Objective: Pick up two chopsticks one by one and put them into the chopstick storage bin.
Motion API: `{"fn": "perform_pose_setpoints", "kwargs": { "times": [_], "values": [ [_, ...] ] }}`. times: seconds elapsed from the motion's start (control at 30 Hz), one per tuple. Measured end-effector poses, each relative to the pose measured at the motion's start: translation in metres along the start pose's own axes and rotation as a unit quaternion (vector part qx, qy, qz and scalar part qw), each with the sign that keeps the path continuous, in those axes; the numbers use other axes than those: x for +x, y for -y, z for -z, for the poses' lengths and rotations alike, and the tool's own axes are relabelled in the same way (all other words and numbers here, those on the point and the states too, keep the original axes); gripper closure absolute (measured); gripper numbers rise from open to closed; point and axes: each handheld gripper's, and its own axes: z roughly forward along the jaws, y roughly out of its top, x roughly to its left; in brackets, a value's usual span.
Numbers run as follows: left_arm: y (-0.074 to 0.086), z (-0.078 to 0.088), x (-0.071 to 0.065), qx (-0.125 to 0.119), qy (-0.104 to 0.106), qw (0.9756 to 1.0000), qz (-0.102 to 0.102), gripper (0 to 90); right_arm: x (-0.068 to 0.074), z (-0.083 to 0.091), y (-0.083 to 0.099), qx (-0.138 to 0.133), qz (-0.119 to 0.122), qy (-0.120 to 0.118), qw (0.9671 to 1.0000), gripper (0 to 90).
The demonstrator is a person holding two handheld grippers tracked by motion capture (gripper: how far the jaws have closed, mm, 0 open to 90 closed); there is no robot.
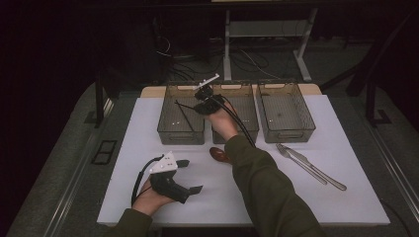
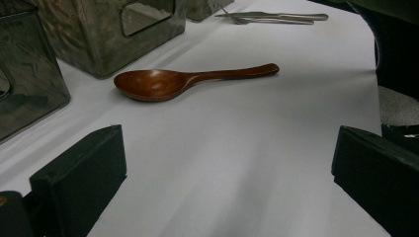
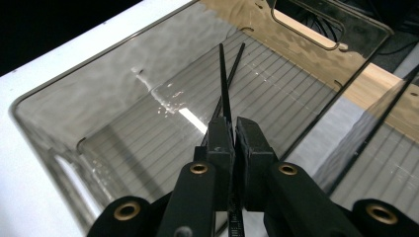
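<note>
The right gripper [image 3: 232, 136] is reaching out over the left bin [image 1: 180, 114], the leftmost of three clear bins standing side by side at the far side of the bench [image 1: 148, 143]. Its jaws are pressed together on a pair of black chopsticks [image 3: 225, 84], pinched near one end. From the tips of the jaws the two sticks run forward and downward into the bin, close together at the grip and spreading slightly apart farther out, with their far ends over the ribbed floor of the bin near its far wall. In the high view the chopsticks [image 1: 185, 114] slant from the gripper [image 1: 205, 101] down toward the near left part of that bin; whether their tips touch the bottom I cannot tell. The left gripper [image 1: 190, 176] rests low over the near left part of the bench, its jaws standing wide apart with nothing between them, only bare white surface. Ahead of those open jaws, well clear of them, lies a brown wooden spoon [image 2: 183, 81], bowl up, just in front of the bins. Farther off beyond the spoon, a metal fork [image 2: 269, 21] and knife [image 2: 284, 16] lie side by side on the bench, to the right of the person's right sleeve [image 1: 267, 187] in the high view.
</note>
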Motion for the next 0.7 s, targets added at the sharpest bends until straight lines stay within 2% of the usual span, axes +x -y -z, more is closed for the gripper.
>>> {"fn": "perform_pose_setpoints", "kwargs": {
  "times": [0.23, 0.37, 0.57, 0.63, 0.7],
  "values": [
    [0.000, -0.001, 0.000, 0.001, 0.000, 1.0000, 0.003, 0.0, 0.007, -0.019, -0.003, 0.014, 0.000, 0.008, 0.9999, 84.5],
    [0.000, -0.001, 0.000, 0.002, 0.001, 1.0000, 0.003, 0.0, 0.010, -0.026, -0.002, 0.014, -0.004, 0.001, 0.9999, 83.7],
    [0.000, -0.001, 0.000, 0.001, 0.001, 1.0000, 0.003, 0.0, 0.013, -0.022, -0.003, -0.002, -0.004, -0.009, 0.9999, 67.4],
    [0.000, -0.001, 0.000, 0.001, 0.002, 1.0000, 0.002, 0.0, 0.012, -0.018, -0.004, -0.005, -0.004, -0.025, 0.9997, 62.3],
    [0.000, -0.001, 0.000, 0.001, 0.002, 1.0000, 0.001, 0.0, 0.012, -0.013, -0.005, -0.007, -0.001, -0.029, 0.9996, 58.8]
  ]
}}
